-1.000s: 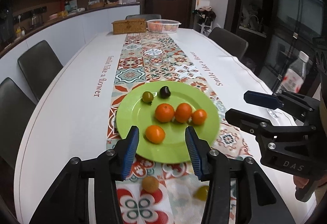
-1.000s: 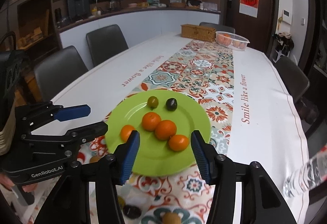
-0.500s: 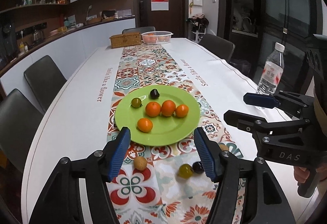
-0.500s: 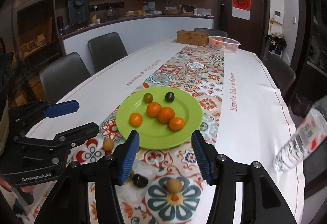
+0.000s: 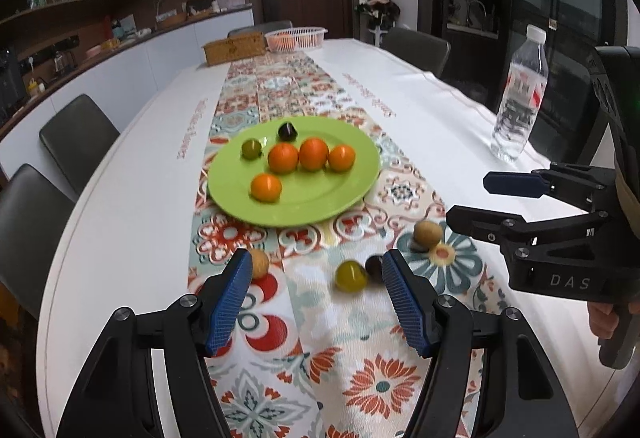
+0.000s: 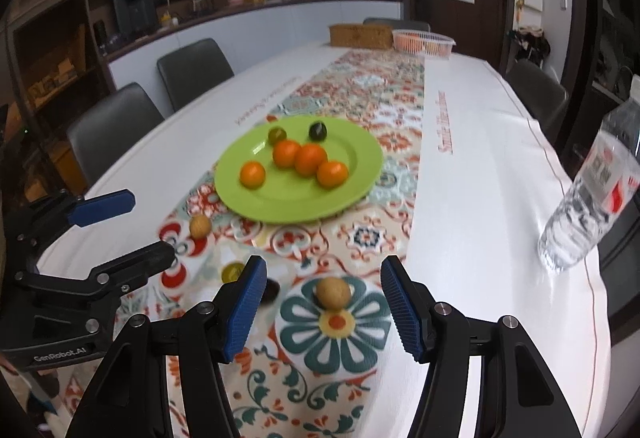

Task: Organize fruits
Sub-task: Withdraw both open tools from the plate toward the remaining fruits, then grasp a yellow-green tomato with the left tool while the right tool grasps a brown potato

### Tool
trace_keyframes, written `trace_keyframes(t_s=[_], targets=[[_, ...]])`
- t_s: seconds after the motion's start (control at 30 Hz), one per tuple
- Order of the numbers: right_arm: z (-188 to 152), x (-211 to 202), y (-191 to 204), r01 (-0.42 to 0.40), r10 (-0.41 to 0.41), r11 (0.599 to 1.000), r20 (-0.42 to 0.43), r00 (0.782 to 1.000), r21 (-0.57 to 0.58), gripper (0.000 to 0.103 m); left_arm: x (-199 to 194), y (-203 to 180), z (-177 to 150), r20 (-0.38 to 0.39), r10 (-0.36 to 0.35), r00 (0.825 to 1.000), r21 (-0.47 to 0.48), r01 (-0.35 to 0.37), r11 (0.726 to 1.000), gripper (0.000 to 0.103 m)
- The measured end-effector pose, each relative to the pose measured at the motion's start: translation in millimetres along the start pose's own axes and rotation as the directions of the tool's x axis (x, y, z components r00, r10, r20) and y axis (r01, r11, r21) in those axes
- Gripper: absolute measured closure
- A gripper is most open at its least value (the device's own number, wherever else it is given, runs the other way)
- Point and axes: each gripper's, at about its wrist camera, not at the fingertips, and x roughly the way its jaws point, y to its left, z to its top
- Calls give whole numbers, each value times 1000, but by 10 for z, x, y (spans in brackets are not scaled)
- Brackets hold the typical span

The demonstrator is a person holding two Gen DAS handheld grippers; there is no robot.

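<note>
- Left wrist view: white table [image 5: 120, 222], patterned runner [image 5: 320, 318], green plate [image 5: 296, 212] mid-runner.
- On plate: four oranges [image 5: 283, 157], one green fruit [image 5: 251, 149], one dark fruit [image 5: 287, 131] — already sorted, by the look of it.
- Off plate, left to collect: two tan fruits [image 5: 427, 233], one green, one dark.
- Left gripper [image 5: 316, 296] empty, jaws opening; right gripper [image 6: 322, 304] apart, empty, tan fruit [image 6: 333, 292] just ahead.
</note>
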Motion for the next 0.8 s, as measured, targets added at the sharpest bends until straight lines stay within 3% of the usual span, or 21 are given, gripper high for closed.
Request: trace_keyframes(t_s=[0.67, 0.8], targets=[[-231, 430, 4, 10, -14, 1000, -130, 991, -28, 43, 550, -24, -222, -88, -149, 985, 85, 156, 984, 37], [-229, 512, 19, 11, -16, 999, -145, 989, -31, 44, 630, -7, -207, -100, -164, 981, 101, 174, 980, 44]])
